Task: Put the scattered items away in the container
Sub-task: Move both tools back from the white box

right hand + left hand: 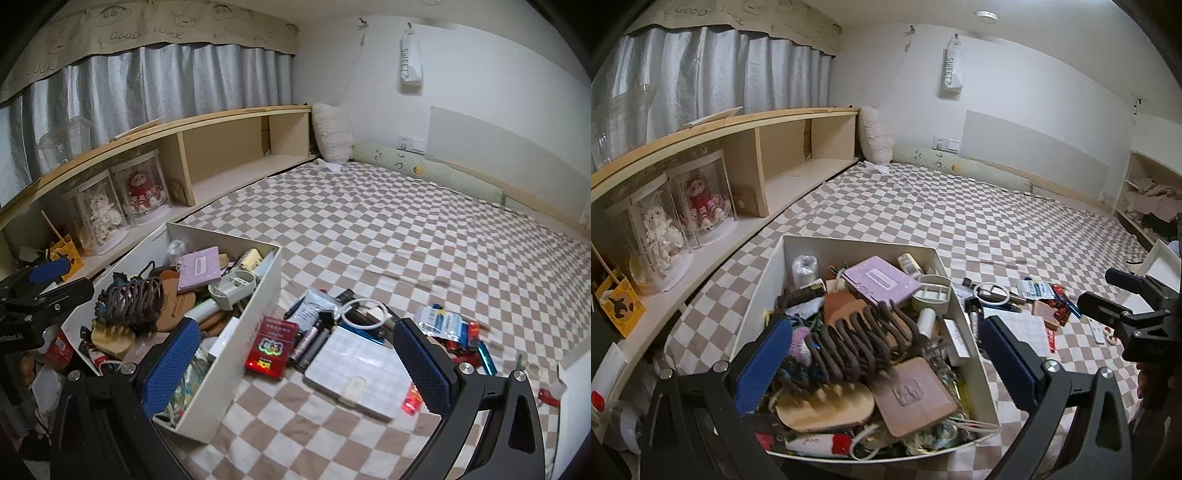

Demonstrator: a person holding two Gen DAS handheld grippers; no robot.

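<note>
The left gripper (882, 362) stood wide open with nothing between its blue pads, poised above the white container (971, 350). Directly under its jaws lay a dark brown claw hair clip (860, 339), with a wooden comb (827, 406) and a tan square coaster (912, 395) nearer the camera. A lilac card (882, 280) lay further ahead in the same container, which was filled close to its rim.

The right gripper (295, 365) was likewise wide open and held nothing. The container's near wall (243, 339) stood just beside its left finger. Ahead, between the fingers, a red cigarette pack (271, 345) leaned against that wall on the checked bedcover (369, 229). A clear compartment box (358, 365) lay just right of the pack, close to the right finger. Beyond it were a white ring (364, 314), dark pens (312, 341) and a packet of blue items (441, 321), all outside the container.
</note>
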